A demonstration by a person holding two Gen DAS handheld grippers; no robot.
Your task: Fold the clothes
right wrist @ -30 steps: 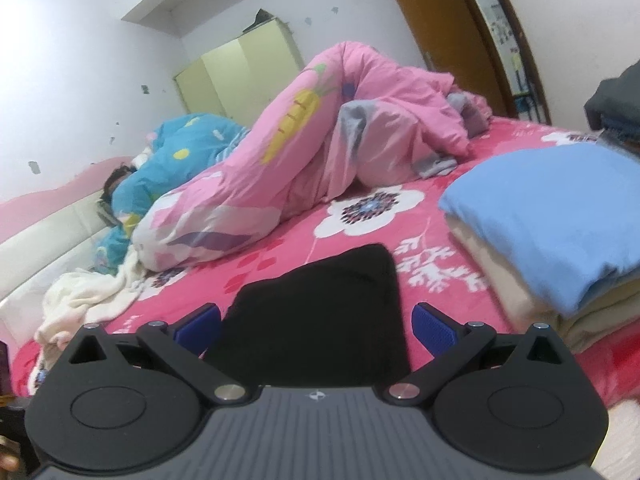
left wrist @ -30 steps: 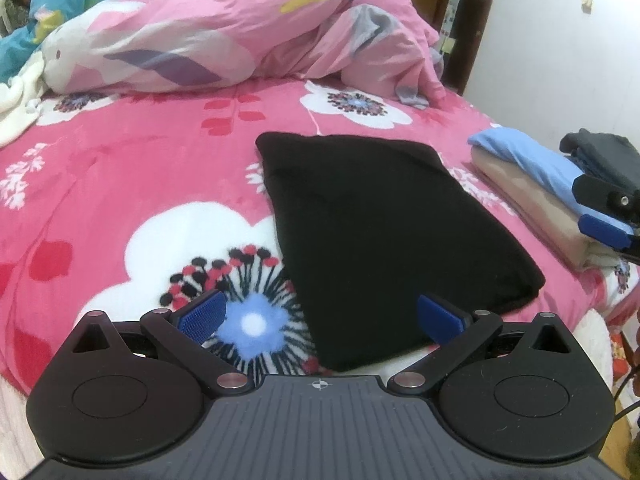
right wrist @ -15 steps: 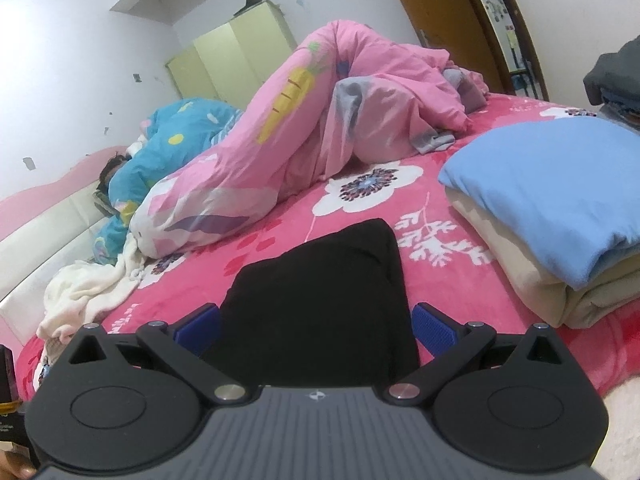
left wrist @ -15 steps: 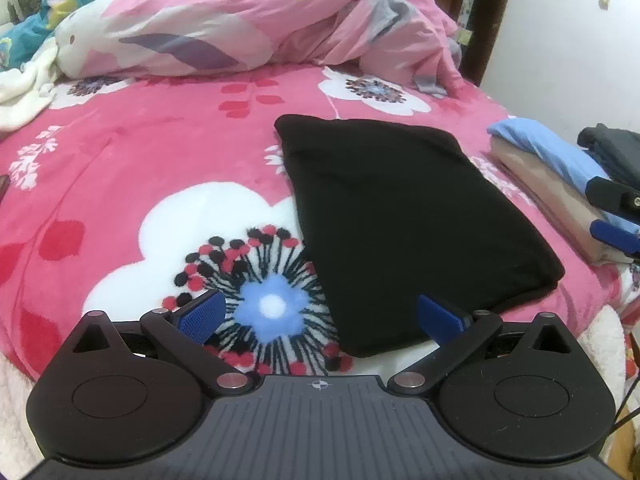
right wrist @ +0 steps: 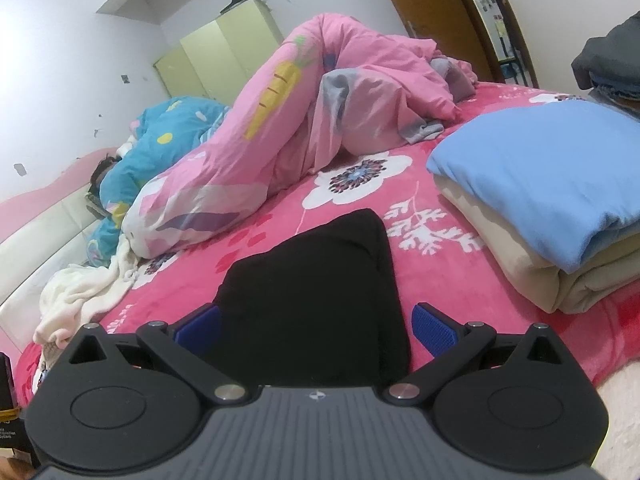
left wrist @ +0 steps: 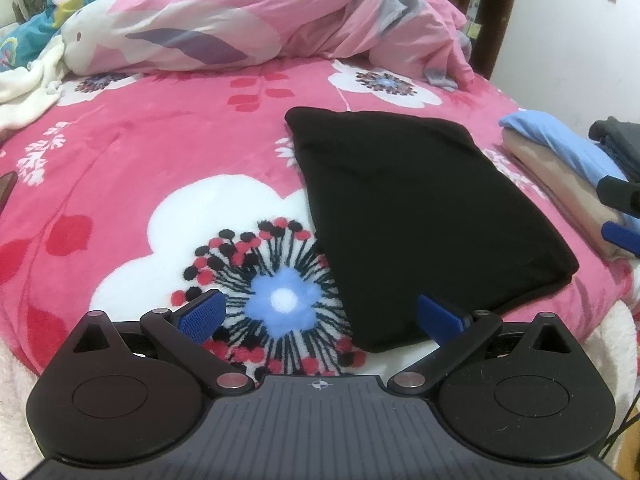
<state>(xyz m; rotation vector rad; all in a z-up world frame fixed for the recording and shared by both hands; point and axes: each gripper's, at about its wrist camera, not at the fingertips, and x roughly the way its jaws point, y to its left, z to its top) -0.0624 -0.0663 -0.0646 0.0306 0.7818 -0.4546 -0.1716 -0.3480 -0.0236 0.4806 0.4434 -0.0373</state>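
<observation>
Right wrist: pink floral bedspread (right wrist: 280,236), white walls (right wrist: 60,92), yellow-green wardrobe (right wrist: 224,56).

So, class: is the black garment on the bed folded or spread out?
Folded. The black garment lies as a compact flat rectangle with thick doubled edges, no sleeves showing.

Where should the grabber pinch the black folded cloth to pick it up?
Probably the near corner of the black cloth, coming in low from the front with the left gripper. That corner lies closest, by its open fingers, and its thick folded edge gives something to pinch.
</observation>
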